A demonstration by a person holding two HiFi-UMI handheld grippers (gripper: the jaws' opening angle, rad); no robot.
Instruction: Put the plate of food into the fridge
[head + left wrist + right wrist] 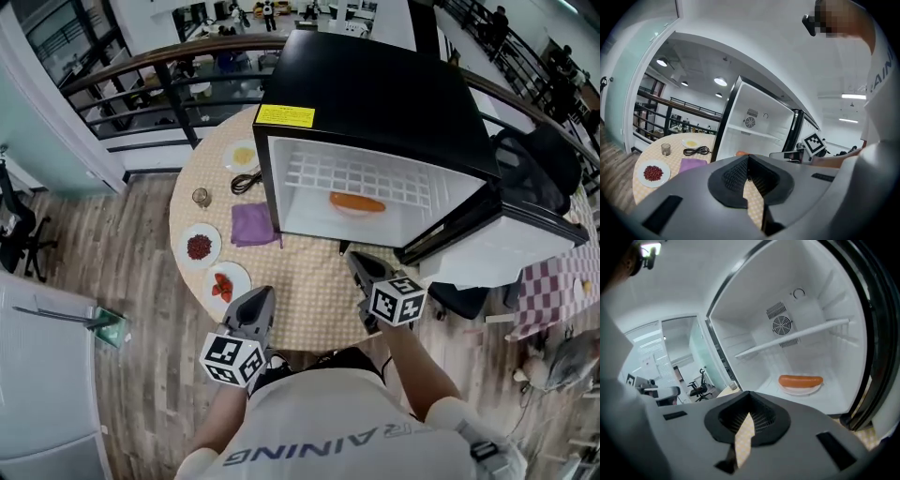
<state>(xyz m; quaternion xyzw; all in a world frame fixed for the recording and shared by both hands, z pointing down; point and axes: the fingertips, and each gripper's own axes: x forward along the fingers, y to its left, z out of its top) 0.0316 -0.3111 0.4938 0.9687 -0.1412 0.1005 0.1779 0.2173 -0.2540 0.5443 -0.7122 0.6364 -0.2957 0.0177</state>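
Plate of food (357,203) lies on the floor of the open fridge (375,103), its sausage lying lengthwise, left to right across the opening. Outside, over the counter (309,281), the right gripper (354,261) and left gripper (263,296) have their fingers closed on nothing.

The left gripper (262,298) is held low in front of the body, its jaws pressed together with nothing between them. The right gripper (357,261) reaches a little further forward, jaws likewise closed and empty. Both point ahead, side by side but apart. The bare left forearm (223,412) and right forearm (410,361) stretch out behind them.
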